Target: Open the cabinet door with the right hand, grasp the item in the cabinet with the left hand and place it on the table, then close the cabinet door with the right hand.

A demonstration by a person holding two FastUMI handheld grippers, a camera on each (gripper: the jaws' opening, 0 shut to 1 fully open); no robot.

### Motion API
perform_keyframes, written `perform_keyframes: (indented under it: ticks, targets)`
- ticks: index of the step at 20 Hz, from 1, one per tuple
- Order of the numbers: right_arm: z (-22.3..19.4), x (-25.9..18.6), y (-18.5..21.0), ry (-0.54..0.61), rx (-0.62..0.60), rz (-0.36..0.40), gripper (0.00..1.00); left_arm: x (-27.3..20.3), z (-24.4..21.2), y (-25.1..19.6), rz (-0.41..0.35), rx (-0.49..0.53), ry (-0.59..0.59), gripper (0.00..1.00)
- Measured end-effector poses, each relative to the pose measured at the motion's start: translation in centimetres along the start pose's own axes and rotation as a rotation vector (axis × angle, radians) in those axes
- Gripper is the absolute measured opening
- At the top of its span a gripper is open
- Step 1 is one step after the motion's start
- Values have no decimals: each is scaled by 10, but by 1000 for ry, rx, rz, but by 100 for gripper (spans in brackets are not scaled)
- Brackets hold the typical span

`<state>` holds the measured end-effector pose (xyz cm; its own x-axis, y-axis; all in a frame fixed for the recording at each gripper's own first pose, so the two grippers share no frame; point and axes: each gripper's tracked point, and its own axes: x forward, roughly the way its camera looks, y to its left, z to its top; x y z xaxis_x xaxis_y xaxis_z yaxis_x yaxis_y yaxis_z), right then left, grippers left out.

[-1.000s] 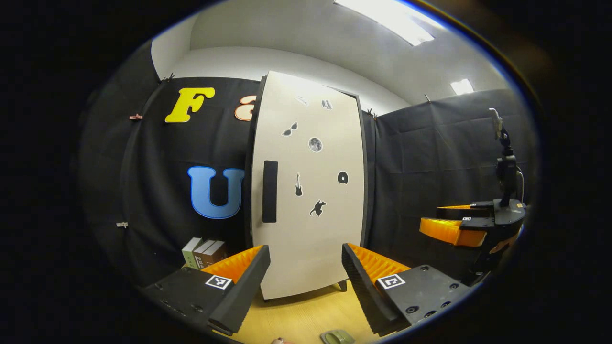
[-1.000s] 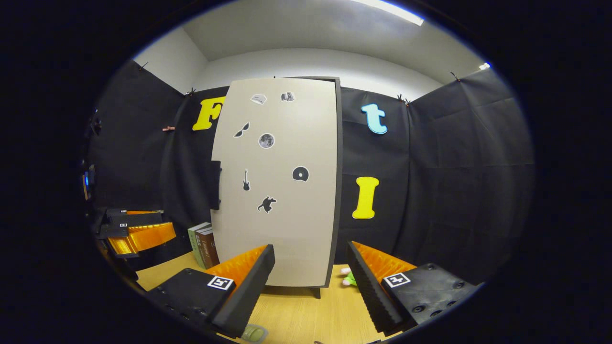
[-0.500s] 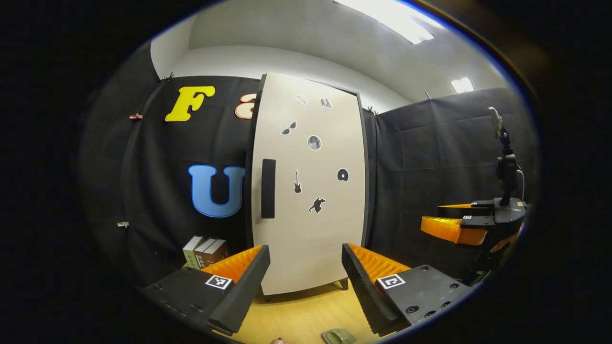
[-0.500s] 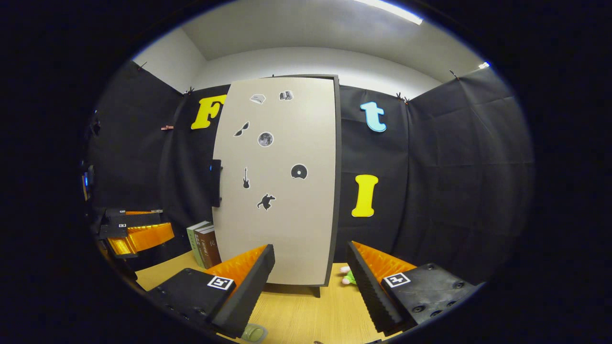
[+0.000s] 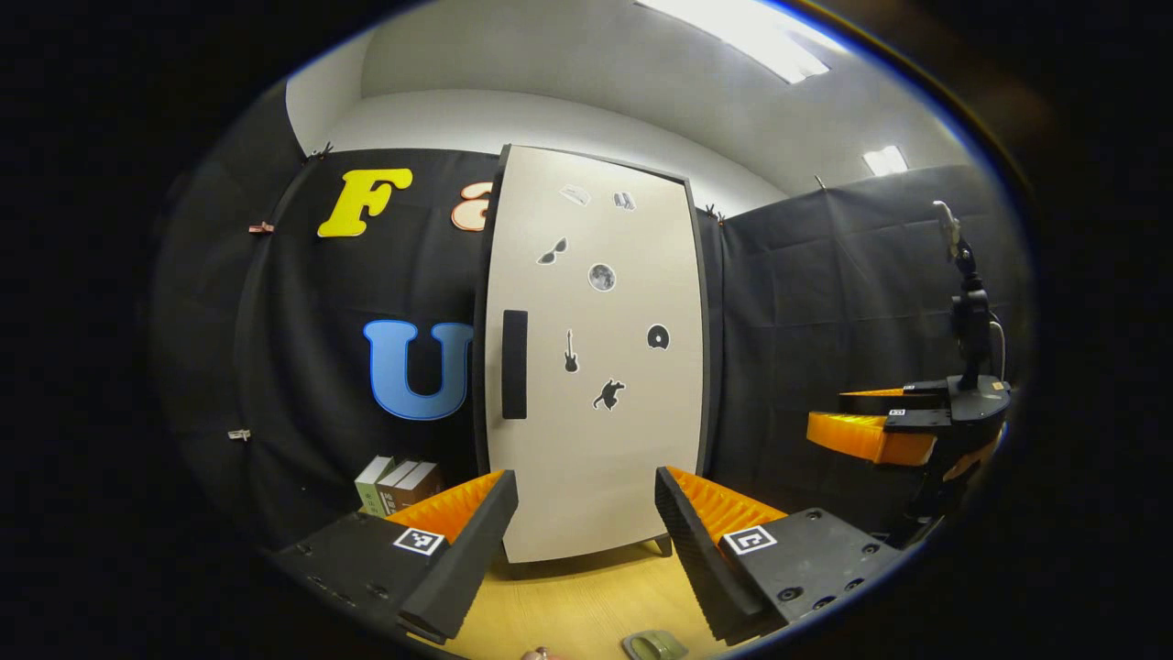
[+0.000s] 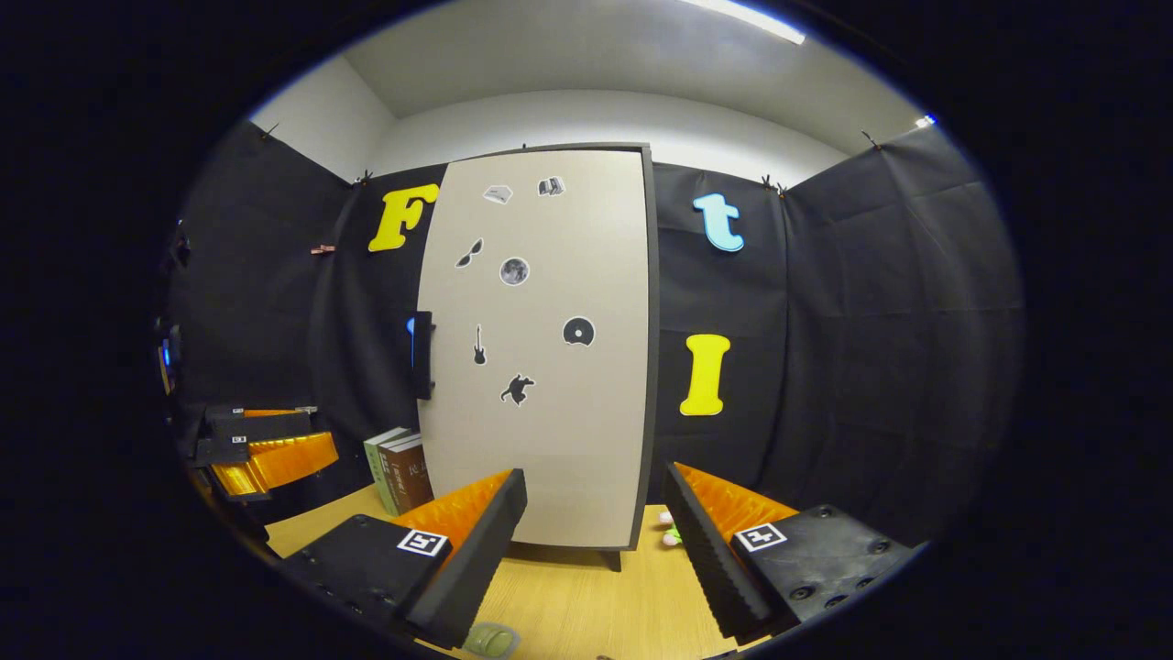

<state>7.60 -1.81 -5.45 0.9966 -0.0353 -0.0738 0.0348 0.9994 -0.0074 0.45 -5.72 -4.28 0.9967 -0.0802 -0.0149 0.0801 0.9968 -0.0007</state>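
No readable text, brand or number. Cabinet door (image 5: 596, 367) carries picture stickers only: sunglasses, moon, guitar, disc, cat, two small ones on top too blurred to tell. Book spines (image 6: 403, 472) beside cabinet bear print too small to read. Square coded markers (image 5: 420, 540) on both grippers, no words.

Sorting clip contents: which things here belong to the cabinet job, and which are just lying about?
Job: cabinet door, shut; its handle; left gripper and right gripper, both open; table.
Lying about: books; small green object; plush toy beside the cabinet.
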Motion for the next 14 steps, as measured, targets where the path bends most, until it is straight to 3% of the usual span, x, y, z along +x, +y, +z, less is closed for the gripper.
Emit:
perform_keyframes:
  ticks: [14]
  targets:
    - [7,-5,7,-22,-19,23,97,-1,-2,1,-1,3,5,95]
